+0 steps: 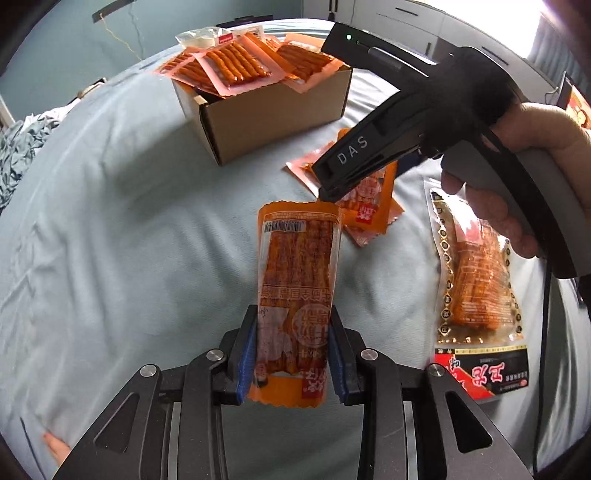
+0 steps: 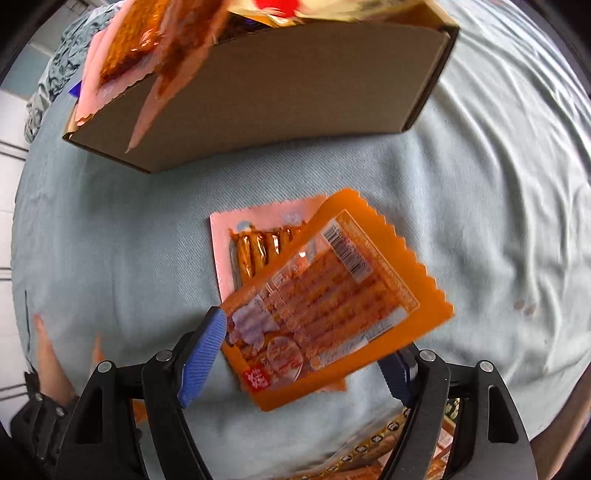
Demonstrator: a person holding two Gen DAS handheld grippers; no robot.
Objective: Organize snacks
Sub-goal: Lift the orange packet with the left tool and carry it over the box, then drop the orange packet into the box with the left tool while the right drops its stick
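my left gripper (image 1: 293,354) is clenched on a long orange packet of spicy strips (image 1: 295,280), lifted clear of the sheet. beyond it the brown cardboard box (image 1: 258,122) is already heaped with pink-edged packets (image 1: 236,70), so i judge the sorting well along. my right gripper (image 2: 301,363) hangs released over a flat orange packet (image 2: 332,306) that overlaps a pink packet (image 2: 255,240). further right a red-and-black bag (image 1: 476,295) waits. all of it lies on a wrinkled pale blue bedsheet (image 1: 110,240); rumpled bedding (image 1: 18,158) is at the left edge, white cabinets (image 1: 406,22) behind.

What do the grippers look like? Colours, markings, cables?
Left gripper: black linkage arms, silver pivot pins, ribbed blue pads. Right gripper: same build; seen from the left wrist view, its black body reads "DAS", has a green LED, grey handle and black cable.
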